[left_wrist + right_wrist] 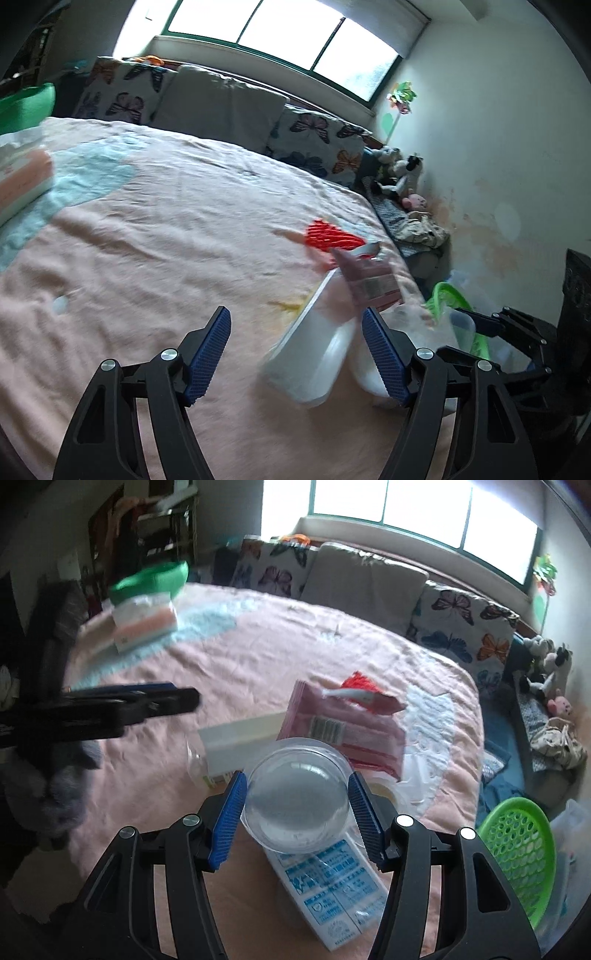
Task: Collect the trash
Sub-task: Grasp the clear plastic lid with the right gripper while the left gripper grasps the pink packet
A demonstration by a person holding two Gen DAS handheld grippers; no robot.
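Trash lies on a pink blanket [258,657]: a long white box [240,738], a pink snack packet [343,727], a blue-and-white milk carton [332,886] and a clear bottle [195,760]. My right gripper [297,779] is shut on a clear round plastic cup [297,797], held just above the carton. My left gripper [295,314] is open above the blanket. The blurred white box [314,350] lies partly between its fingers, apart from the pads, with the pink packet [373,280] just beyond. In the right wrist view the left gripper [184,698] enters from the left.
A green mesh basket [521,856] sits off the bed's right edge beside clear plastic tubs. A tissue pack [144,624] and a green bowl [151,579] are at the far left. Butterfly pillows [465,620] line the headboard; stuffed toys [546,668] sit by the wall.
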